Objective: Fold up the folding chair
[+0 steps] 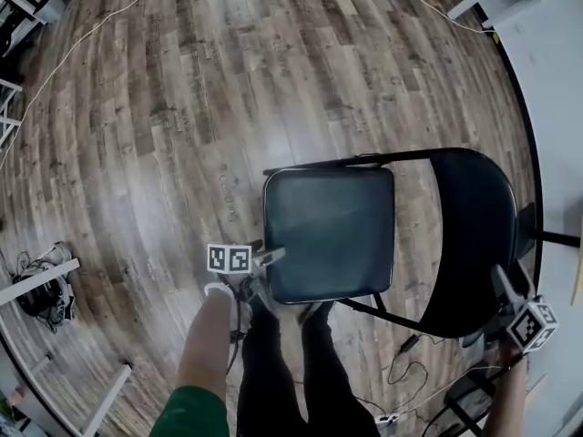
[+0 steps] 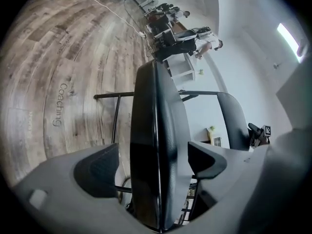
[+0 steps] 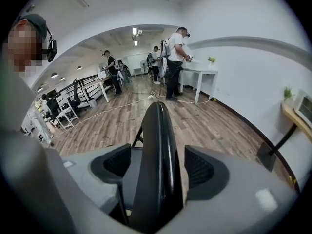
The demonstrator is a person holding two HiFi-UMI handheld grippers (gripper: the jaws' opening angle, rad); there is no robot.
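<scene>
The black folding chair stands unfolded on the wood floor, with its padded seat level and its curved backrest to the right. My left gripper is at the seat's near left corner. In the left gripper view the seat's edge runs between the spread jaws of that gripper, and the pads do not press on it. My right gripper is at the backrest's near end. There the backrest's rim stands between the right gripper's open jaws, with a gap on each side.
The person's legs stand just before the seat. Cables trail on the floor under the chair. White furniture legs lie at the left. A white wall curves close behind the backrest. People work at a white table far off.
</scene>
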